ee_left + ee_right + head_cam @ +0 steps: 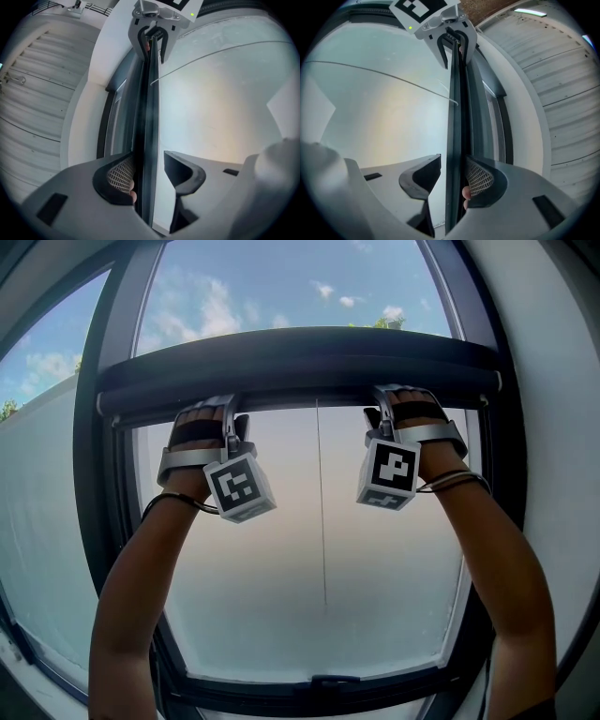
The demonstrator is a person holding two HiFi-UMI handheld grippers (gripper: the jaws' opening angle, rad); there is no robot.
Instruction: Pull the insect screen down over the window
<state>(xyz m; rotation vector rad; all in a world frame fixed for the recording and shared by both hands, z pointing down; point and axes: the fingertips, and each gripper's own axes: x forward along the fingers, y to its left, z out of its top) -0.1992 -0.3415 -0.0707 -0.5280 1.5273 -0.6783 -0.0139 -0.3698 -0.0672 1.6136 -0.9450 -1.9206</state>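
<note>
The insect screen's dark bar (300, 362) runs across the upper part of the window. Both grippers reach up to its lower edge, the left gripper (228, 420) near its left end and the right gripper (386, 409) near its right end. In the left gripper view the bar's thin edge (147, 117) stands between the jaws of the left gripper (147, 176), with a gap on the right side. The right gripper (452, 178) likewise straddles the edge (457, 108), its left jaw standing off it. Both are open, with neither clamping the bar.
A thin cord (321, 502) hangs from the bar's middle down the hazy pane. The dark window frame (94, 474) encloses the pane, with a small catch (323, 680) on the bottom rail. White wall flanks both sides. Blue sky shows above the bar.
</note>
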